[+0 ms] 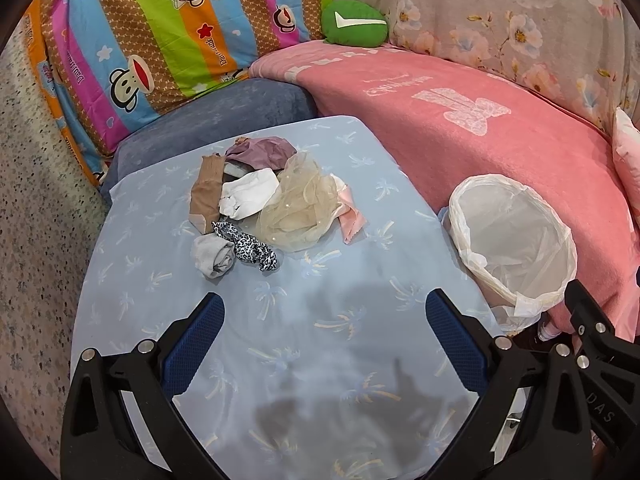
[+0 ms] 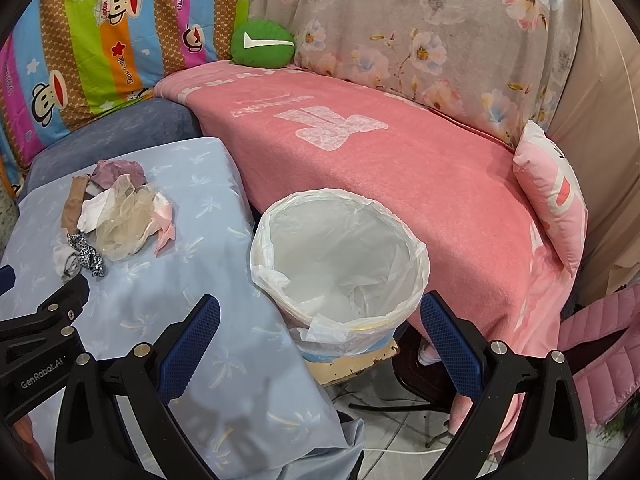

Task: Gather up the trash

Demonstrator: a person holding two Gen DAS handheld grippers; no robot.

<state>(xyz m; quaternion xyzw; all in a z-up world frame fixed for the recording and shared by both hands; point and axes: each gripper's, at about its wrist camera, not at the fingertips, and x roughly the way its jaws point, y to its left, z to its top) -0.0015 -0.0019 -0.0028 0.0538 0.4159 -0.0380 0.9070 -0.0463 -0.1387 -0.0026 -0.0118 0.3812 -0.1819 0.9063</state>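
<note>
Nothing looks collected yet. The bin (image 2: 340,264), lined with a clear bag, shows only the liner inside in both views, and the whole pile (image 1: 256,204) of trash sits on the blue cloth (image 1: 320,360) of the table.

The pile is a loose cluster of scraps, touching or overlapping: a brown strip (image 1: 206,196), a mauve wad (image 1: 260,152), a white piece (image 1: 248,194), a sheer beige net (image 1: 300,212), a pink scrap (image 1: 352,216), a grey roll (image 1: 214,256) and a leopard-print band (image 1: 252,250).

The left gripper (image 1: 324,316) hangs over bare cloth just short of the pile, jaws wide apart and holding nothing. The right gripper (image 2: 320,320) is also spread and empty, the near rim of the bin between its fingers.

So every piece is left to move — the grey roll and leopard band lie nearest the left gripper. The bin stands off the table's right edge, against the pink blanket (image 2: 400,160) — a short carry from the pile.
</note>
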